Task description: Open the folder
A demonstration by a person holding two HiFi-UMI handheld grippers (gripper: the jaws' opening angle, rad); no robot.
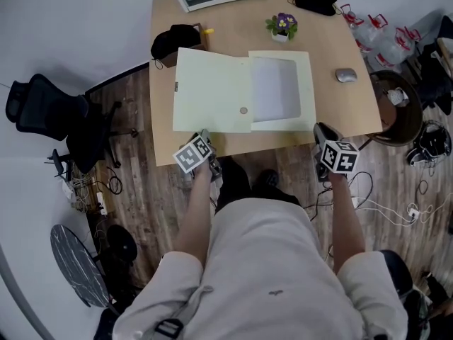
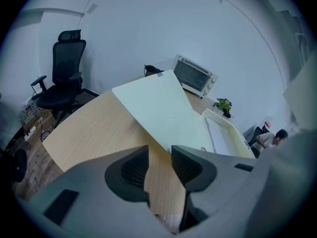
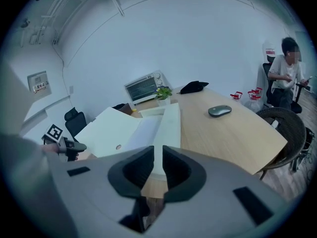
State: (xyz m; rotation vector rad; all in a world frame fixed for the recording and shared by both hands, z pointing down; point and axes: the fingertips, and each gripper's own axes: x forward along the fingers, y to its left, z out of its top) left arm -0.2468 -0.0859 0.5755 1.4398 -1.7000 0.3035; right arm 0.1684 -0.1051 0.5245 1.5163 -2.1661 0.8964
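Head view, Mia, nearest things first: what do the two grippers hold?

Nothing, Tom. The left gripper sits at the near edge of the table. Its own view shows the fingers standing well apart, with only bare tabletop in the gap. The right gripper is at the same edge. Its fingers leave a narrower gap, and that is empty too.

And where does the folder lie from those fingers?

Ahead of both pairs, flat on the table and between the two grippers. Its near left corner is just beyond the left fingers, clear of them. Its near right corner is just ahead of the right fingers, towards the inside, and does not seem to touch them.

Which step does that make it?

Probably the last. The pale cover lies to the left, with a small round button near its inner edge. The right half shows white paper. So the folder looks open already, and both grippers look clear of it.

What would the next move call for?

Little, by that reading: both grippers drawing back from the table edge without brushing the cover. If the cover is not lying fully flat, the left fingers are nearest and would have to reach forward to its near edge.

Anything farther off?

A mouse well to the right of the right fingers, and a small plant beyond the folder.
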